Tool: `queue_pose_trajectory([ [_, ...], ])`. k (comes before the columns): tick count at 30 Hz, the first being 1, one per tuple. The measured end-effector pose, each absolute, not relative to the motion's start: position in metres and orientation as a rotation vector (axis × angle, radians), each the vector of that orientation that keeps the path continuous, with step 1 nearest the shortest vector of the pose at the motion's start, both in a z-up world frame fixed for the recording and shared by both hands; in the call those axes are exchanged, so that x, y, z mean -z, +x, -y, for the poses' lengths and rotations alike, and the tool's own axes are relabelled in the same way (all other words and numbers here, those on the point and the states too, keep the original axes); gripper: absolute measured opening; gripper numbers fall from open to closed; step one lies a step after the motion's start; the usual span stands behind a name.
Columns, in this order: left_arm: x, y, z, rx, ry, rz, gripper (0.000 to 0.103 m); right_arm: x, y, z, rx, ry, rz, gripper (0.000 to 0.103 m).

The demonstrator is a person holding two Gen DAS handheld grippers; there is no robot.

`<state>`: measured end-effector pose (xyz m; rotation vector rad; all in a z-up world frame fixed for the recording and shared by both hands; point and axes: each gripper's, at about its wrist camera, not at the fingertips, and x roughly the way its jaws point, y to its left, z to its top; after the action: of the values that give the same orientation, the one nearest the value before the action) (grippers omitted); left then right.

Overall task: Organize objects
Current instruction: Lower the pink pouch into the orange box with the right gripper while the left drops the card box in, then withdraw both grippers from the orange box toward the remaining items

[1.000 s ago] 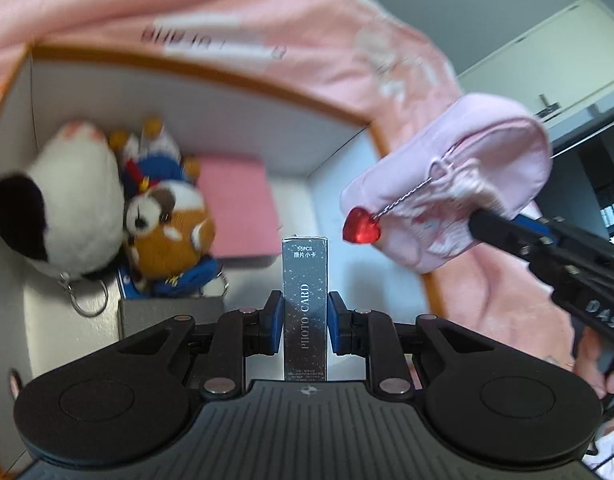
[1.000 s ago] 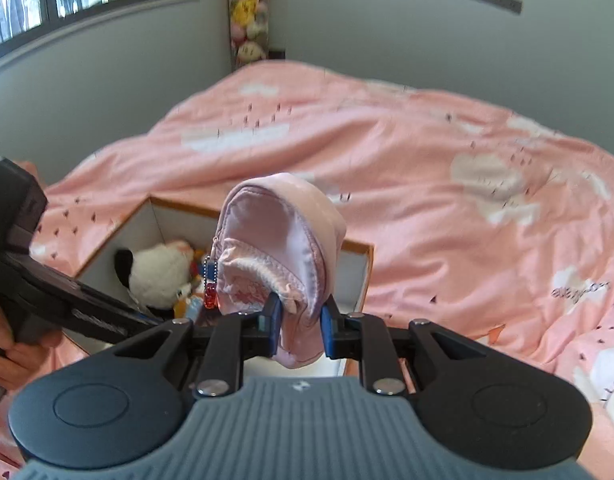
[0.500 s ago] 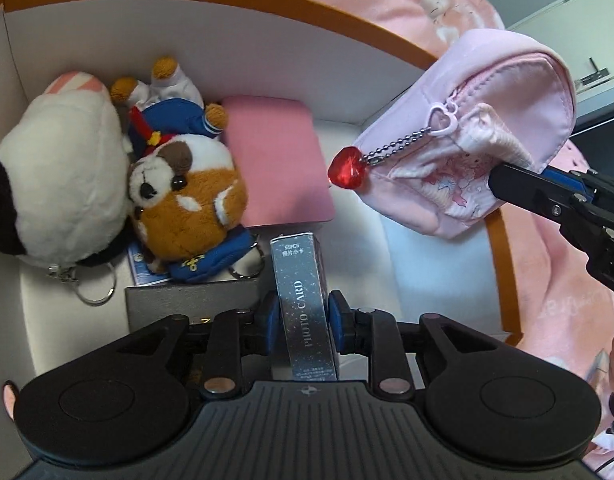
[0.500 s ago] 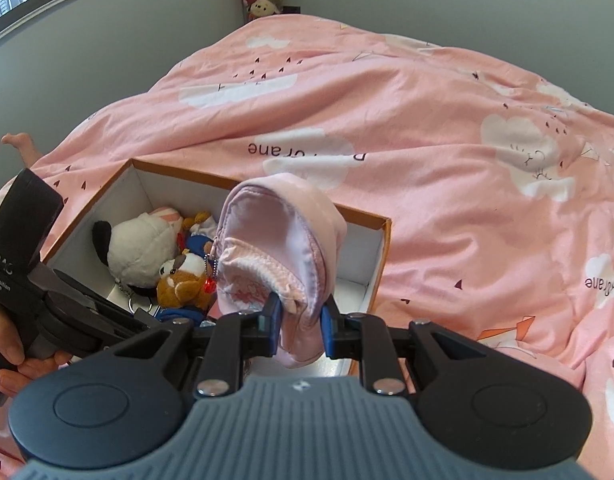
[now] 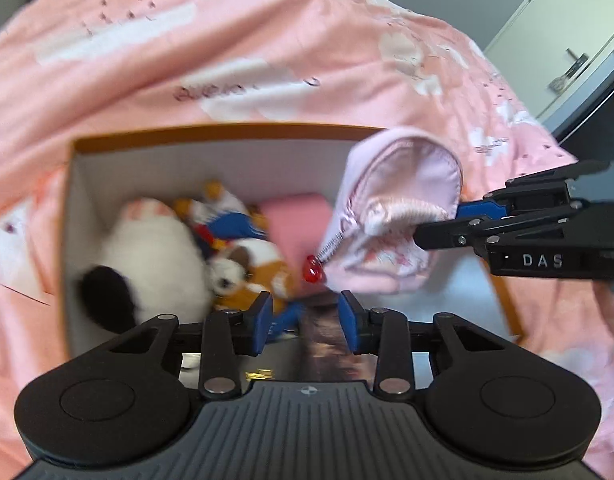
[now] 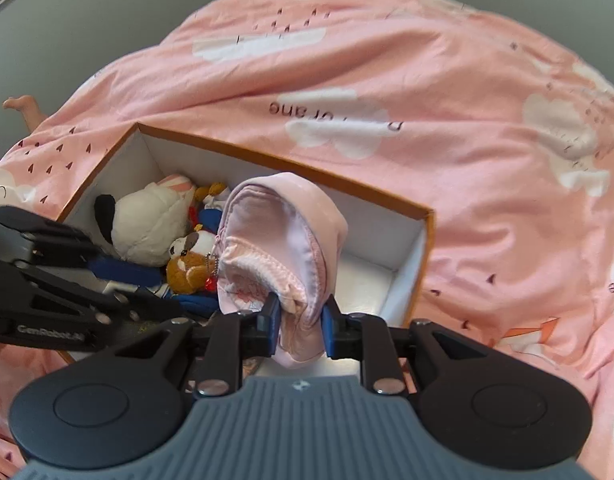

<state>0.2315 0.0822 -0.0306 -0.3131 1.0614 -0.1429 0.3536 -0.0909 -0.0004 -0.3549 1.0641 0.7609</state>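
An orange-rimmed white box [image 5: 211, 130] [image 6: 291, 162] lies on the pink bedspread. Inside are a white plush [image 5: 155, 256] [image 6: 147, 224], a brown-and-white dog plush [image 5: 259, 264] [image 6: 187, 264] and a pink flat item [image 5: 295, 220]. My right gripper [image 6: 299, 316] is shut on a pink zip pouch [image 6: 283, 240] [image 5: 395, 208] with a red heart charm [image 5: 313, 274], held over the box. My left gripper [image 5: 305, 320] is open above the box; the silver photo card box [image 5: 323, 344] lies blurred between and below its fingers, no longer clamped.
The pink cloud-print bedspread [image 6: 427, 80] surrounds the box on all sides. A white cabinet door [image 5: 567, 40] stands at the far right in the left wrist view. A bare foot [image 6: 23, 108] shows at the bed's left edge.
My left gripper has opened, let go of the photo card box and pulled back and up. My right gripper has carried the pink pouch lower, closer over the box.
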Motion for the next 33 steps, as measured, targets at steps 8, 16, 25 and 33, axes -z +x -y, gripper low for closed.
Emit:
queue_pose_trajectory([
  [8,0.035,0.241,-0.108,0.123,-0.362,-1.064,0.041,0.029,0.394,0.062,-0.739,-0.317,-1.242,0.023],
  [16,0.044,0.250,-0.104,0.156,-0.361,-1.080,0.041,0.050,0.412,0.078,-0.584,-0.032,-1.275,0.019],
  [25,0.049,0.254,-0.101,0.155,-0.370,-1.084,0.041,0.072,0.409,0.081,-0.497,0.119,-1.308,0.018],
  [33,0.036,0.244,-0.099,0.166,-0.369,-1.038,0.042,0.062,0.399,0.078,-0.526,0.041,-1.262,0.039],
])
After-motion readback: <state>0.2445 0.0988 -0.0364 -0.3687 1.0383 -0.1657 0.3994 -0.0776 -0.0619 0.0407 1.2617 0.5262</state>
